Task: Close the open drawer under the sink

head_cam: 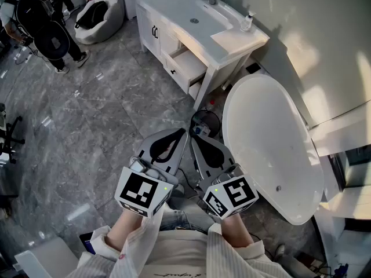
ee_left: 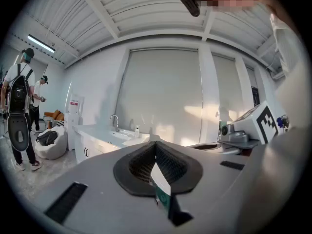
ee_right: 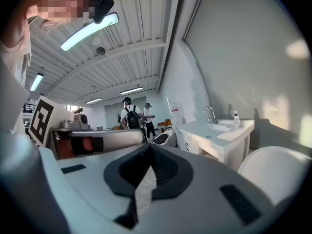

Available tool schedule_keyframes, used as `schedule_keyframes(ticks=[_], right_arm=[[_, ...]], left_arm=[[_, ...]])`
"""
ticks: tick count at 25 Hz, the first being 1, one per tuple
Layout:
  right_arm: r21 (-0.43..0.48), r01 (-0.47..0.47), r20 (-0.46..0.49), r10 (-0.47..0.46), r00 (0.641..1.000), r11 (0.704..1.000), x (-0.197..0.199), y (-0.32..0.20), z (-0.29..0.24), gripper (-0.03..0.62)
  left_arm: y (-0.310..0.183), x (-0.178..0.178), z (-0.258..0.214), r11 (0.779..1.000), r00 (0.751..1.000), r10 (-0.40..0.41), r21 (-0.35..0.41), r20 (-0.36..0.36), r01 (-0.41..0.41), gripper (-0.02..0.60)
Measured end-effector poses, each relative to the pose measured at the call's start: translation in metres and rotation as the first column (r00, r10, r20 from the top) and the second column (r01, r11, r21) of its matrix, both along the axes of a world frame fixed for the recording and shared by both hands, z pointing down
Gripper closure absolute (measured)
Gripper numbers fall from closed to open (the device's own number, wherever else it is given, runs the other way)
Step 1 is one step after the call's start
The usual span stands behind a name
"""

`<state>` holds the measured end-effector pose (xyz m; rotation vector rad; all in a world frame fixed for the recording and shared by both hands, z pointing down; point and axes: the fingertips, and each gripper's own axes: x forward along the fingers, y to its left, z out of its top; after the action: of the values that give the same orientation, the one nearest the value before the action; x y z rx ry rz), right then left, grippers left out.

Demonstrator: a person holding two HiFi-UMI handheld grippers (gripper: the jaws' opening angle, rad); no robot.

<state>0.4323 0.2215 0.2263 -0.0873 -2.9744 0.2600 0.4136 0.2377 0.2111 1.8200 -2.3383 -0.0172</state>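
Nearest, the left gripper (head_cam: 179,138) and right gripper (head_cam: 196,142) are held side by side over the grey floor (head_cam: 98,114). Each has its jaws pressed together at the tips with nothing between them, and both point towards the far side. Just right of them lies a white tub (head_cam: 266,132), its long side running from near to far. Beyond the grippers and well apart from them stands a white vanity (head_cam: 152,32). The drawer (head_cam: 188,68) is pulled out of its front, at the end nearest the tub, below the sink (head_cam: 197,17). A small bottle (head_cam: 248,21) stands on the top at the sink's right. Far left are a beanbag (head_cam: 98,16) and standing people (head_cam: 46,28).
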Motion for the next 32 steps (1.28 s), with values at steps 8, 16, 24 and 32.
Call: schedule_keyframes(ticks=[8,16,24,32], right_arm=[[0.008,0.022,0.010,-0.022,1.000,1.000,0.012,-0.009,-0.002,0.585],[-0.005,0.047,0.008,-0.047,0.999,0.999,0.017,-0.007,0.005,0.585],[-0.006,0.068,-0.005,-0.068,0.998,0.998,-0.019,-0.004,0.013,0.583],[-0.016,0.026,-0.020,-0.027,0.999,1.000,-0.102,-0.024,0.019,0.585]], left_arm=[[-0.001,0.002,-0.003,0.998,0.998,-0.066,0.016,0.020,0.066,0.566],[0.018,-0.012,-0.004,0.987,0.987,-0.161,0.022,0.023,0.160,0.566],[0.013,-0.042,0.001,0.988,0.988,-0.151,0.021,0.028,0.151,0.566],[-0.013,-0.125,0.001,0.995,0.995,-0.095,0.028,0.039,0.094,0.566]])
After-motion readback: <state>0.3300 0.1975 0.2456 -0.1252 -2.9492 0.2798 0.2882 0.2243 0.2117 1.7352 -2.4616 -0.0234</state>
